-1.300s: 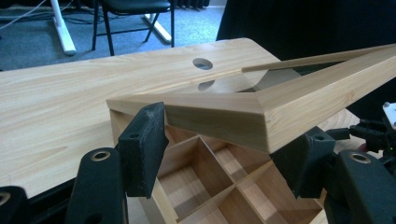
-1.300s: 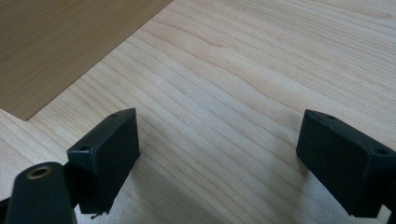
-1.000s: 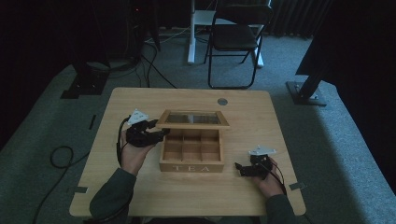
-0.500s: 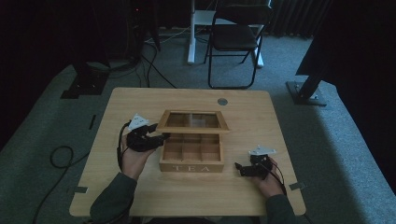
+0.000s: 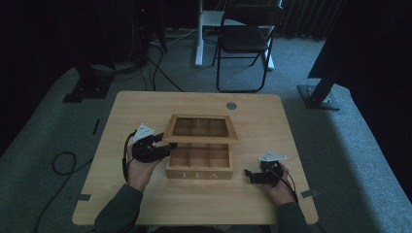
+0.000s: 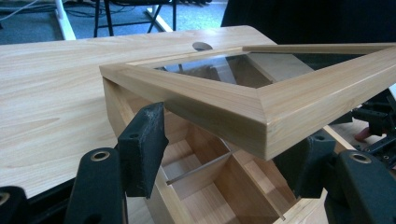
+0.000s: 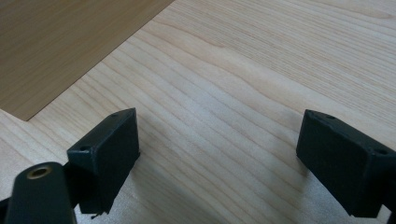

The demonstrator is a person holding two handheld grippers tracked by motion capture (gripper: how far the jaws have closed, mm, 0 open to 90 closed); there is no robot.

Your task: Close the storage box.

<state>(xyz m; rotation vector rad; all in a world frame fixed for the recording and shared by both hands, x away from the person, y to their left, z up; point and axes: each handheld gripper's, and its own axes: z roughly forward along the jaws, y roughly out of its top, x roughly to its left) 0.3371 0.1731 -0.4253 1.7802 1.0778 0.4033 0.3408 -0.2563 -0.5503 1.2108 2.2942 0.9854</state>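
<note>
Left gripper view: glass lid (image 6: 261, 105) of tea box (image 5: 199, 165) is straddled, apparently gripped, by left gripper (image 6: 224, 154) jaws.
Right gripper (image 7: 219, 154) jaws are held wide over bare worktop (image 7: 243, 70).

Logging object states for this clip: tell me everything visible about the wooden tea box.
The tea box is light wood with "TEA" on its front, standing mid-table. Thin dividers split the inside into compartments, which look empty. Its glass-paned lid is raised partway, hinged at the back. The left gripper is at the lid's left front corner, one jaw either side of the corner; contact is unclear.
</note>
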